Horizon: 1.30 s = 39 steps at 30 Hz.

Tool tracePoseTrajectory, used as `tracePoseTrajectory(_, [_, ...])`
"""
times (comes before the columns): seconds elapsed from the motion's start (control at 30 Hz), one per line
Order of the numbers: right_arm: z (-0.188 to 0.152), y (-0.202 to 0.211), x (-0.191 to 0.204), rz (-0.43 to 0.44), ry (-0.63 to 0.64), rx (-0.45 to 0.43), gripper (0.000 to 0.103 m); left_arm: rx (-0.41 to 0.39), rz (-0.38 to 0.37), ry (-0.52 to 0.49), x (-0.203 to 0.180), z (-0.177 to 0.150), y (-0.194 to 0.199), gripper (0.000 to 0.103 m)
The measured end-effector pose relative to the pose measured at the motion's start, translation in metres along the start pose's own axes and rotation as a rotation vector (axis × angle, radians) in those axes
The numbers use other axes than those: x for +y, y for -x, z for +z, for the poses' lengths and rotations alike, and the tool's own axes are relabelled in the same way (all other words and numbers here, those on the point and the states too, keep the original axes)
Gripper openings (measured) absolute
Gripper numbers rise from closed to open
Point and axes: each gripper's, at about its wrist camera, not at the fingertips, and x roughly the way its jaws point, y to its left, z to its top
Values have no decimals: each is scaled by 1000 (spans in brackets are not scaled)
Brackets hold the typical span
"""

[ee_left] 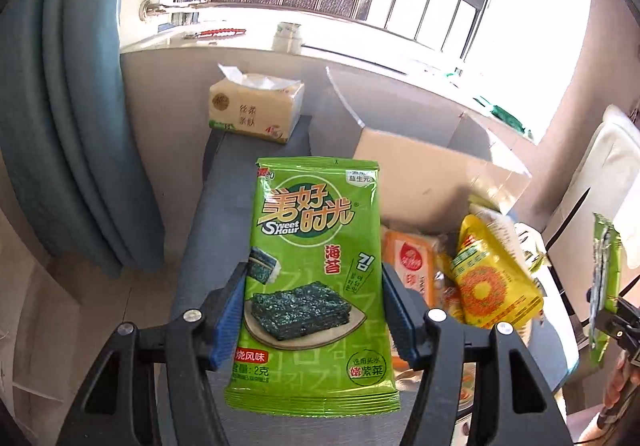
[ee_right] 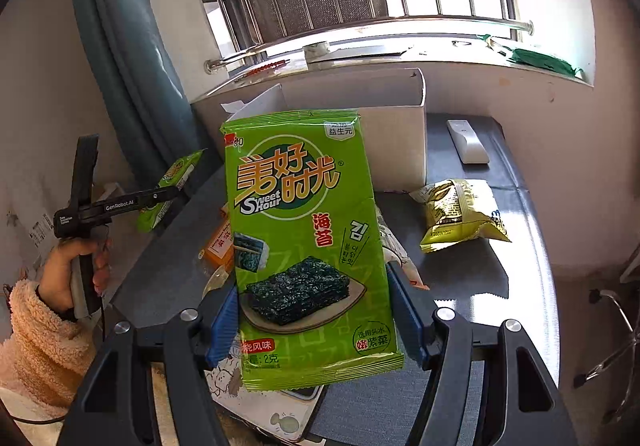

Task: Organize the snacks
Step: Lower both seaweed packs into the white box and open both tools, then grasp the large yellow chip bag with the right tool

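1. The left tongs [ee_left: 314, 316] clench a green foil seaweed packet [ee_left: 316, 278], upright above the grey surface [ee_left: 224, 205].
2. The right tongs [ee_right: 316, 320] grip a second green seaweed packet [ee_right: 308, 246] likewise.
3. Beyond, orange and yellow snack bags [ee_left: 492, 282] lie, seemingly inside, an open white cardboard box [ee_left: 432, 181].
4. Farthest, a cream tissue pack [ee_left: 256, 109] stands near the windowsill.

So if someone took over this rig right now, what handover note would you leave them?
Left gripper: shut on a green seaweed packet, held upright above the table.
Right gripper: shut on a second seaweed packet, also in the air.
Open cardboard box stands at the back of the grey table.
Left loose: yellow-green snack bag, yellow pouch, orange packet.
Done: both seaweed packets picked. Left: place them, then sort the rest.
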Motion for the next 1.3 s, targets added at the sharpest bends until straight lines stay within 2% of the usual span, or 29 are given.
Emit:
tracePoseTrajectory(0.13, [54, -19, -4, 29, -68, -40, 72, -98, -97, -4, -31, 44, 11, 67])
tracePoseTrajectory(0.23, [100, -40, -2, -45, -89, -75, 72, -87, -140, -7, -57, 90, -10, 68])
tracePoseTrajectory(0.3, [128, -59, 2, -61, -62, -96, 72, -78, -160, -9, -71, 115, -25, 68])
tracePoseTrajectory(0.37, [154, -83, 2, -122, -50, -82, 72, -62, -140, -27, -84, 139, -47, 68])
tracePoseTrajectory(0.5, [196, -126, -16, -164, -87, -22, 72, 21, -107, -24, -96, 171, -95, 68])
tracePoseTrajectory(0.57, [210, -143, -26, -196, -87, 5, 72, 43, -102, -29, -98, 174, -108, 70])
tracePoseTrajectory(0.6, [214, -148, -31, -193, -94, 13, 72, 57, -106, -44, -101, 175, -113, 71])
tracePoseTrajectory(0.63, [217, -154, -35, -177, -98, 32, 77, 75, -120, -60, -103, 175, -118, 74])
tracePoseTrajectory(0.67, [219, -160, -40, -162, -108, 54, 82, 95, -119, -71, -105, 175, -123, 86])
tracePoseTrajectory(0.7, [220, -164, -43, -165, -122, 73, 97, 106, -94, -77, -106, 175, -126, 95])
tracePoseTrajectory(0.73, [219, -163, -46, -175, -133, 76, 103, 100, -62, -87, -106, 172, -126, 103])
tracePoseTrajectory(0.8, [217, -153, -50, -189, -134, 20, 103, 71, -30, -98, -105, 169, -120, 103])
tracePoseTrajectory(0.87, [213, -145, -51, -199, -122, -10, 103, 52, -43, -80, -99, 166, -113, 103])
tracePoseTrajectory(0.97, [207, -135, -53, -171, -123, -20, 103, 35, -63, -46, -92, 164, -101, 103])
tracePoseTrajectory(1.13, [201, -105, -41, -114, -94, -55, 103, -1, -13, -80, -93, 157, -74, 103])
tracePoseTrajectory(1.3, [180, -54, -23, -79, -14, -151, 103, -64, -69, -110, -99, 137, -28, 103])
